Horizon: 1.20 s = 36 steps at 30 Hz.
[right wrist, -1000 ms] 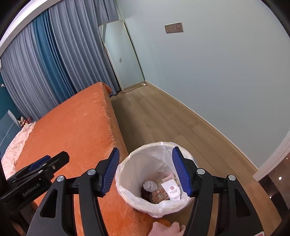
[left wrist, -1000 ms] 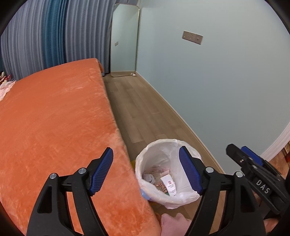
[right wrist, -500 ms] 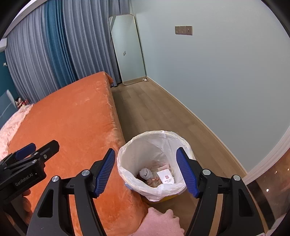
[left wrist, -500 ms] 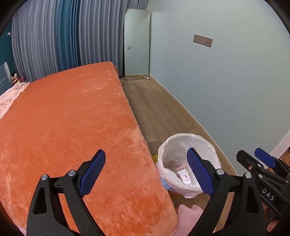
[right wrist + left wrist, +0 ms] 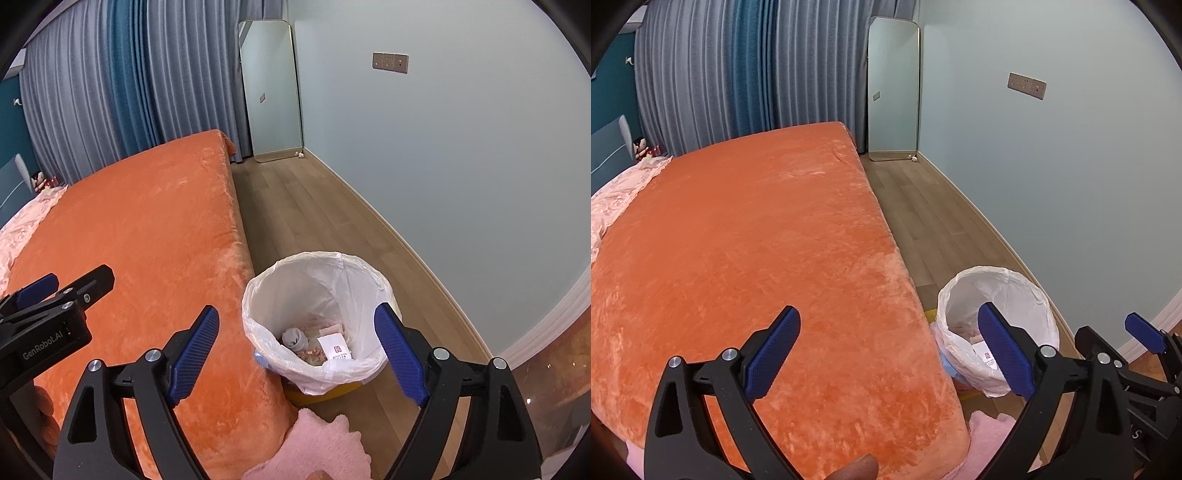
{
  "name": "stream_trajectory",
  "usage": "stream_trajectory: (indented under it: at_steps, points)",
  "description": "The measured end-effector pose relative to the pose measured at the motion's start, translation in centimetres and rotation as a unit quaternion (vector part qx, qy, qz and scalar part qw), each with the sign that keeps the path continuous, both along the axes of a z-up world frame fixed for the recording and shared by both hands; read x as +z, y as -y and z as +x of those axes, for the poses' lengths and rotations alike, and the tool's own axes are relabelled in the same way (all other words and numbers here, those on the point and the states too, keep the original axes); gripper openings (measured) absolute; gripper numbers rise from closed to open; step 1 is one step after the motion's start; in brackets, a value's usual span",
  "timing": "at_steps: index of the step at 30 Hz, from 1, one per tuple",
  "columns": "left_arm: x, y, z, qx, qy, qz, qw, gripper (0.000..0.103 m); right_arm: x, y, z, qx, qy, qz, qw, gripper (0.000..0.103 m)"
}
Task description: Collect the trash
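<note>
Beside the orange bed (image 5: 746, 236) and lined bin (image 5: 317, 295), both claws, left (image 5: 890, 354) and right (image 5: 299, 350), have just spread wide, empty.

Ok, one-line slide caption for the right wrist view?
Open right hand-held gripper frames a lined bin holding trash beside an orange bed.

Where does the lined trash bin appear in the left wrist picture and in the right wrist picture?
Left wrist: the trash bin is lower right, partly behind a blue finger.
Right wrist: the trash bin is lower centre, between the open fingers.
Shared landmark: the mirror leaning on the far wall.
</note>
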<state>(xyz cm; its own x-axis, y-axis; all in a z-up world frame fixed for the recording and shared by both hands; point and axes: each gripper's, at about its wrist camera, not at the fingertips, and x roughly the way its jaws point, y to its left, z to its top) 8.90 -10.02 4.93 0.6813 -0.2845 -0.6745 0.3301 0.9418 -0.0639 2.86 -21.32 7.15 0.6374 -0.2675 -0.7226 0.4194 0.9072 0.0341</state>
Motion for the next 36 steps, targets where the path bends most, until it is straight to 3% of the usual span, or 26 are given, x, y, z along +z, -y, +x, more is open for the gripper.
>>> stream_trajectory:
  at_steps: [7,9,36]
  points:
    - [-0.2,0.5,-0.1,0.015,0.001,0.007,0.9999,0.095,-0.1,0.2,-0.1,-0.01,-0.001,-0.008,1.0,0.085]
    - [-0.3,0.7,-0.2,0.017,0.002,0.012,0.9998,0.096,-0.2,0.4,-0.2,-0.013,-0.003,-0.008,1.0,0.091]
    - [-1.2,1.9,-0.8,0.01,-0.004,0.035,0.9993,0.096,-1.2,1.1,-0.6,-0.026,-0.013,-0.019,0.999,0.091]
